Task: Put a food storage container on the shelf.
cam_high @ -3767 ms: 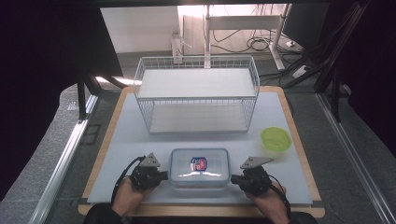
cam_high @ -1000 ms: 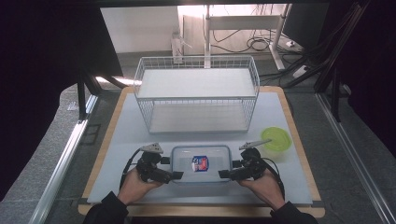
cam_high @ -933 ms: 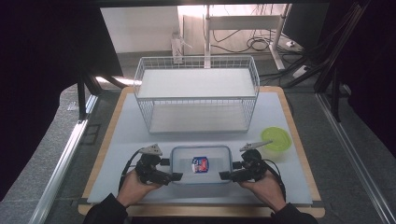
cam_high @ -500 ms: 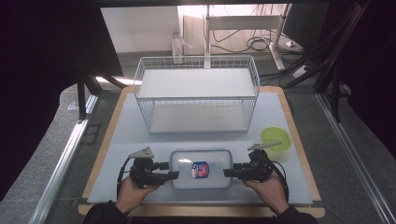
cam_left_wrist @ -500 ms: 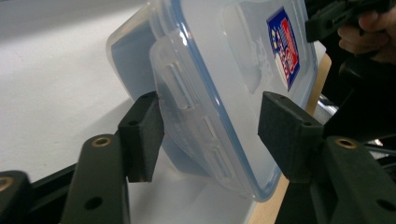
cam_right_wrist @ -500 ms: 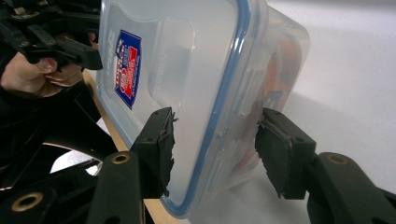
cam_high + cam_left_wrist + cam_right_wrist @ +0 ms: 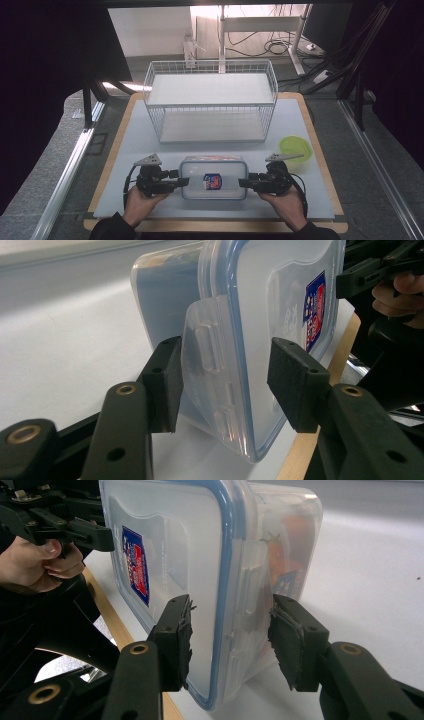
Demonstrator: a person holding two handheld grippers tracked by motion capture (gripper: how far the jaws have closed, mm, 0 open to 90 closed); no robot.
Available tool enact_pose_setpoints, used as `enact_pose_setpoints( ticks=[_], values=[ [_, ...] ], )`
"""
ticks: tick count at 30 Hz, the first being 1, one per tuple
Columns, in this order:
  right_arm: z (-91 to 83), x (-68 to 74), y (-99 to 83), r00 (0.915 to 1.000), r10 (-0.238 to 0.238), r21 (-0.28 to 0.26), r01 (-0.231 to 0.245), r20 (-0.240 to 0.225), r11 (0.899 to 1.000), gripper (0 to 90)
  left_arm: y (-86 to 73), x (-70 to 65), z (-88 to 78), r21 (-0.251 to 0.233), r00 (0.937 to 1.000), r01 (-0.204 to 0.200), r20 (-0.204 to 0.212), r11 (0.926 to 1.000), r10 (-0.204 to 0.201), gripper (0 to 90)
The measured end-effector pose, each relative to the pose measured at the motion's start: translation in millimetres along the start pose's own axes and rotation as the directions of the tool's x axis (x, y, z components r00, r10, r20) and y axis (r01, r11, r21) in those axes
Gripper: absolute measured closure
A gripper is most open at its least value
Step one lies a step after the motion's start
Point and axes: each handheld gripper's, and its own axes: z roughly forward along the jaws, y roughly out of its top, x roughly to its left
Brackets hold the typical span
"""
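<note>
The box [image 7: 213, 178], a clear plastic one with a blue-rimmed lid and a red and blue label, lies flat on the white mat [image 7: 125, 145] at the near edge of the table, between the two grippers; the left gripper [image 7: 181, 182] meets its left end and the right gripper [image 7: 245, 181] its right end; both sets of jaws have just been closing. In the left gripper view the jaws straddle the lid's side clip [image 7: 212, 380]; one pad lies against the clip, the other stands just off the lid, so no firm pinch shows. In the right gripper view the jaws bracket the box's end, both pads close to it; whether they press I cannot tell. A wire rack [image 7: 211, 102] stands behind; a green bowl [image 7: 295, 148] sits by the right gripper.
</note>
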Motion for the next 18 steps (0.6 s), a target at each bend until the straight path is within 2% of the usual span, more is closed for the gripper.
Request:
enact_pose_setpoints(
  ticks=[5,12,18],
  values=[
    [-4.7,3.2,7.3,0.9998,-0.022,-0.03,0.022,-0.001,0.999,52.7,8.0,0.4,-5.6,-0.009,0.9998,-0.017,0.011,0.9998,0.017,50.8],
    [-10.9,4.9,20.5,0.999,-0.044,-0.068,0.043,-0.008,0.997,52.5,24.8,-2.1,-13.8,-0.026,0.9989,-0.046,0.003,0.9986,0.047,51.6],
    [-14.0,8.5,37.1,0.9977,-0.068,-0.094,0.068,-0.003,0.993,52.6,41.1,-0.5,-21.9,-0.039,0.9986,-0.053,-0.007,0.9978,0.053,51.6]
  ],
)
